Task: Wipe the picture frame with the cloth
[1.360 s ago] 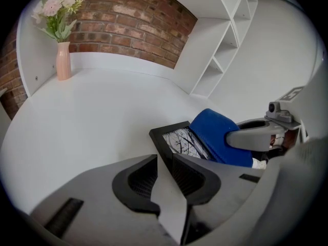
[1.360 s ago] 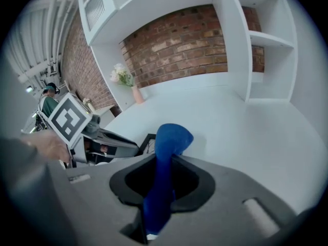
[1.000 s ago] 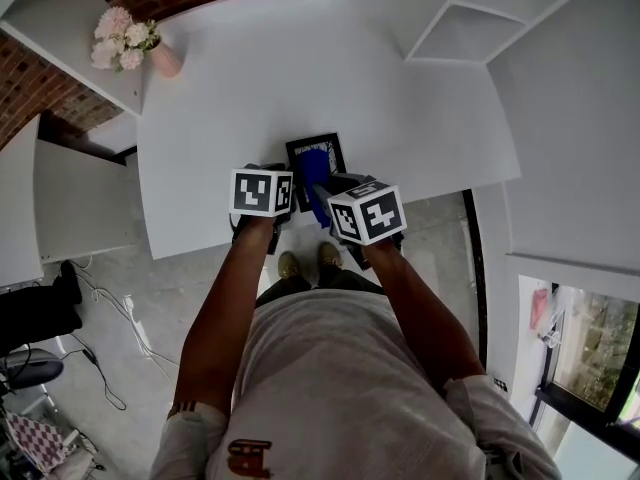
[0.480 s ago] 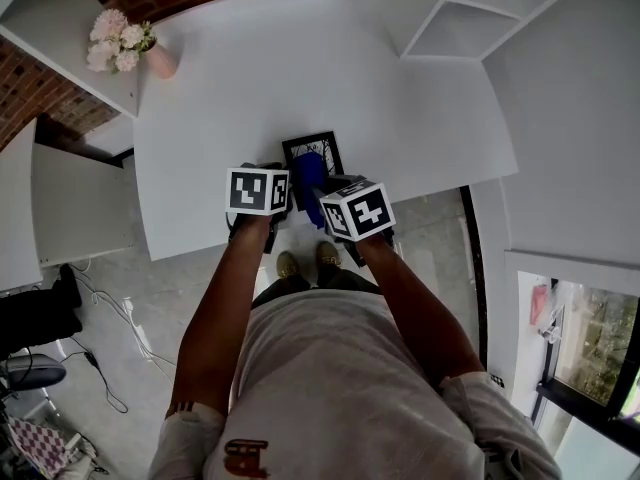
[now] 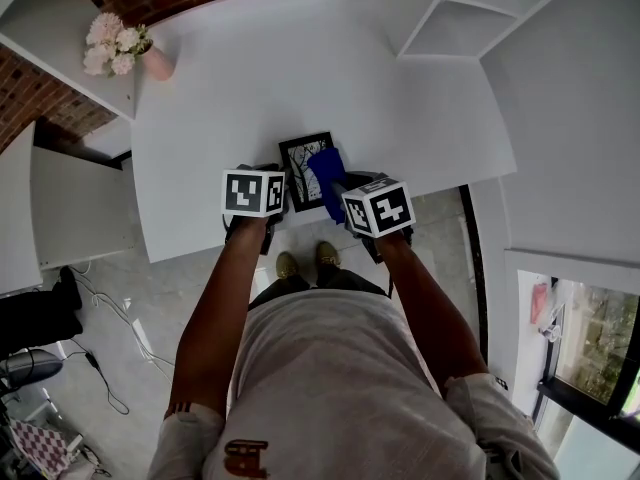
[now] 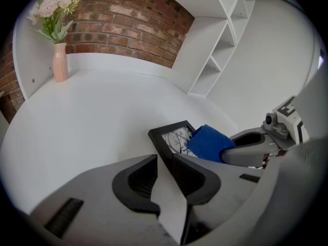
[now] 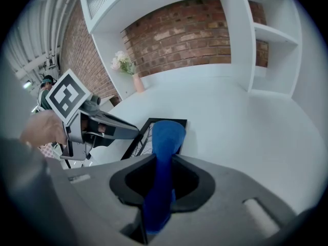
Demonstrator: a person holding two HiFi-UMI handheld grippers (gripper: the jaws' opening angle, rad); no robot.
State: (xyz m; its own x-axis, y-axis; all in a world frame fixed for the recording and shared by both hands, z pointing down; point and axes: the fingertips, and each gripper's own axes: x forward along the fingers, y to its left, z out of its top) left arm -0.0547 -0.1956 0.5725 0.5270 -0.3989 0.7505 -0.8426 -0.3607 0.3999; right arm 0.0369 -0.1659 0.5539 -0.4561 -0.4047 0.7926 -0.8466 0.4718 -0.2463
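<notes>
A black picture frame [image 5: 303,160] with a tree print lies flat near the white table's front edge. My left gripper [image 5: 283,204] is shut on the frame's near left edge [image 6: 165,155], which runs between its jaws. My right gripper [image 5: 341,186] is shut on a blue cloth [image 5: 328,171], whose rolled end [image 7: 166,135] sticks out ahead of the jaws and rests on the right side of the frame [image 7: 145,133]. In the left gripper view the cloth [image 6: 209,142] covers the frame's right part. The glass under the cloth is hidden.
A pink vase with pale flowers [image 5: 152,56] stands at the table's far left corner. White open shelves [image 5: 455,23] rise at the far right, against a brick wall [image 7: 189,40]. The table's front edge [image 5: 440,186] runs just below both grippers.
My right gripper has slid the blue cloth rightward across the frame, from its middle to its right side. The left gripper and the frame have stayed put.
</notes>
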